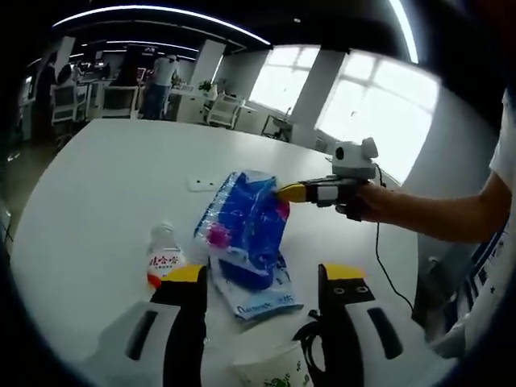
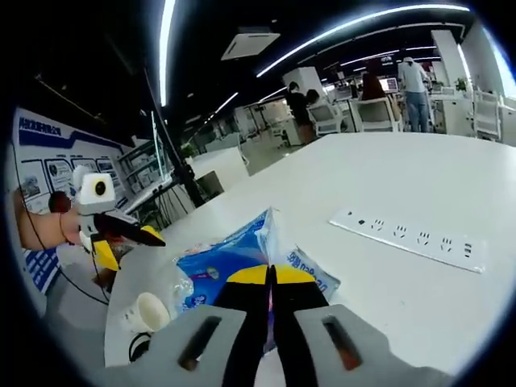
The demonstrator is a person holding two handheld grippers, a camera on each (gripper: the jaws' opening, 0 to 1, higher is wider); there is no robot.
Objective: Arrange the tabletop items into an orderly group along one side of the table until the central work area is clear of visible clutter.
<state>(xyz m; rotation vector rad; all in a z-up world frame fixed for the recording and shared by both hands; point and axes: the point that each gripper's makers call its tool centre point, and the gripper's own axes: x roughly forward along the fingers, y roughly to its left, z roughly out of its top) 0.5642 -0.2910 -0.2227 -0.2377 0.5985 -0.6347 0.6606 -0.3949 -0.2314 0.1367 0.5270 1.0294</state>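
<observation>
Pinching the blue-and-white crinkly plastic pack [image 2: 234, 270] by its edge, the right gripper [image 2: 271, 278] has its yellow-tipped jaws pressed together on the wrapper. Seen from the left gripper view, that pack [image 1: 246, 234] lies on the white round table [image 1: 97, 185], its long axis running near to far, just ahead of the spread left gripper [image 1: 262, 278], which grips nothing. A small clear bottle [image 1: 164, 256] with a red-lettered label, unreadable, stands left of the pack. Pale printing on the pack's near end is too blurred to read.
</observation>
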